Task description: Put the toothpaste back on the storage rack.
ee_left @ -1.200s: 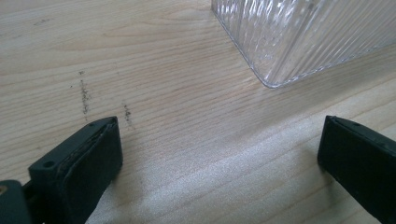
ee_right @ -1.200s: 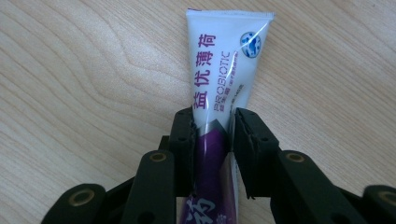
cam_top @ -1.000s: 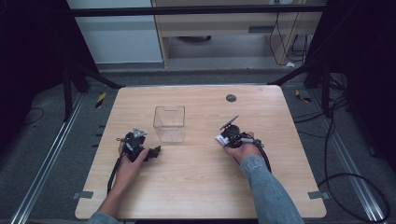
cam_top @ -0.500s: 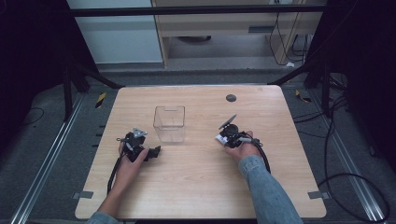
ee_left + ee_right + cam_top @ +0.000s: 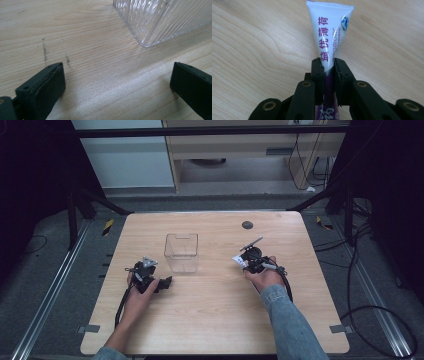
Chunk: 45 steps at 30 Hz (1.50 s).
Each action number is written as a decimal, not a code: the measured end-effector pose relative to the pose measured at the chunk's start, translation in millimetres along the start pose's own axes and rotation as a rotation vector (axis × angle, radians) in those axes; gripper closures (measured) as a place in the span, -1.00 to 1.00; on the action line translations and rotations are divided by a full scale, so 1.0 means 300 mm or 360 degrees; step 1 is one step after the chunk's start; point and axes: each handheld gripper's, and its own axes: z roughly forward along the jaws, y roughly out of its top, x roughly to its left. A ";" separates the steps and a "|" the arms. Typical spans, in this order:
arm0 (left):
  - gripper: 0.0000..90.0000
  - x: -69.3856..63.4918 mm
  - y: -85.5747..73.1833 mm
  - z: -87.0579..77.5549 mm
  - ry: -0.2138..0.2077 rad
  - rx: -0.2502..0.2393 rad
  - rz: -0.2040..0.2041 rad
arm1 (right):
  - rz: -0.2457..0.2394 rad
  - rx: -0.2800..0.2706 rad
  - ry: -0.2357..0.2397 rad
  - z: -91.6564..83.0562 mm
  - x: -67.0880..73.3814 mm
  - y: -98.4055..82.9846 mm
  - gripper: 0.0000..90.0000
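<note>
I see a light wooden table [image 5: 210, 320] with a clear ribbed plastic container [image 5: 181, 252] standing upright a little left of its centre. A small dark round spot [image 5: 247, 225] sits on the tabletop at about 1 o'clock from the container, well apart from it.

The left gripper [image 5: 165, 282] rests low on the table at about 7 o'clock from the container, near it but not touching. In the left gripper view I find its jaws spread wide with only bare wood between them; one lower corner of the container [image 5: 160, 20] stands ahead at 1 o'clock. Faint dark scuff marks [image 5: 45, 51] lie on the wood at 11 o'clock.

The right gripper [image 5: 239, 260] lies at about 3 o'clock from the container, well apart from it. Its jaws are closed on a white and purple tube [image 5: 329, 37]. In the right gripper view the tube's flat crimped end points away toward 12 o'clock, with purple characters running along it. In the high view I note the tube [image 5: 240, 260] at the gripper's container-facing end.
</note>
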 end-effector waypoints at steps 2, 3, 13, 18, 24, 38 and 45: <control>-1.00 0.000 0.000 0.000 0.0000 0.0000 0.0000 | 0.0011 -0.0031 0.0004 -0.019 -0.003 0.009 0.76; -1.00 0.000 0.000 0.000 0.0000 0.0000 0.0000 | 0.0014 -0.0062 0.0003 -0.035 -0.004 0.019 0.76; -1.00 0.000 0.000 0.000 -0.0001 -0.0001 -0.0001 | 0.0035 -0.0265 0.0036 -0.112 -0.006 0.067 0.76; -1.00 0.000 0.000 0.000 0.0000 -0.0002 -0.0003 | 0.0008 -0.0370 0.0046 -0.146 0.014 0.097 0.76; -1.00 0.000 0.000 0.000 0.0000 -0.0002 -0.0003 | -0.0035 -0.0503 0.0094 -0.188 0.037 0.138 0.76; -1.00 0.000 0.000 0.000 0.0000 -0.0002 -0.0002 | -0.0019 -0.0666 0.0130 -0.229 0.070 0.202 0.76; -1.00 0.000 0.000 0.000 0.0000 -0.0002 -0.0002 | -0.0020 -0.0740 0.0162 -0.246 0.094 0.234 0.76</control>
